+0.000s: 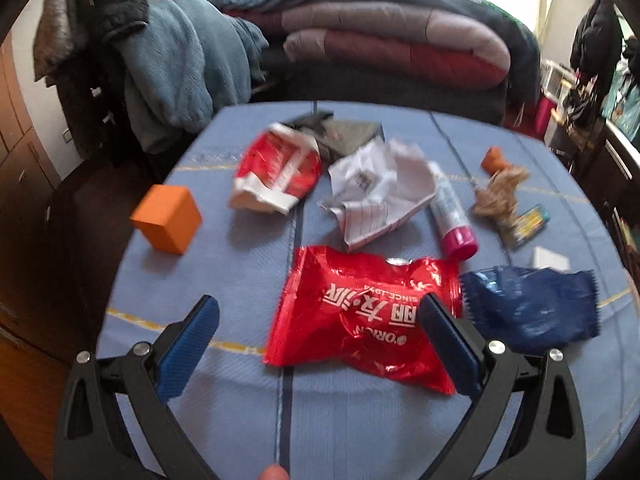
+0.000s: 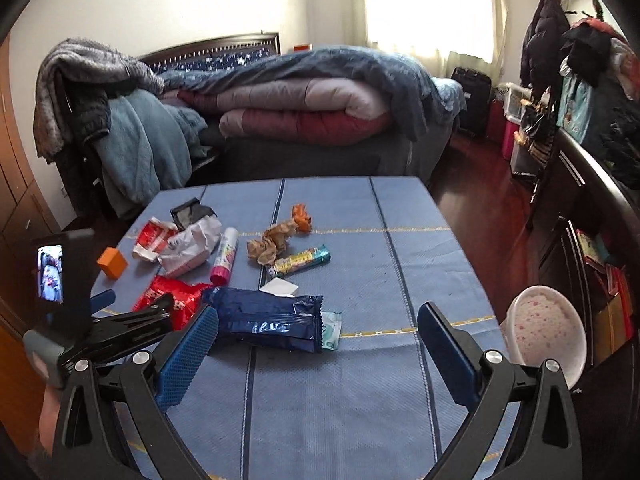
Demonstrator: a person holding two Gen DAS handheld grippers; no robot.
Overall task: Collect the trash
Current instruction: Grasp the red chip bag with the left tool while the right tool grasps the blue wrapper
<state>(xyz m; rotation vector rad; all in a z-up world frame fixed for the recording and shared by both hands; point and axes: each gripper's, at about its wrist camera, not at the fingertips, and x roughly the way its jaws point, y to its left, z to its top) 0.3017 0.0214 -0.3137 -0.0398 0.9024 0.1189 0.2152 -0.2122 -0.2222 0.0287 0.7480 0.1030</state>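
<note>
Trash lies scattered on a blue tablecloth. My left gripper is open, its fingers on either side of a red snack wrapper that lies flat on the cloth. A dark blue wrapper lies just right of it. Further back are crumpled white paper, a red and white wrapper, a pink-capped tube and crumpled brown paper. My right gripper is open above the cloth with nothing in it, the dark blue wrapper just beyond its left finger.
An orange box sits near the table's left edge. A pale bin with a pink speckled inside stands beside the table's right edge. A bed piled with blankets is behind the table. A candy wrapper and white card lie mid-table.
</note>
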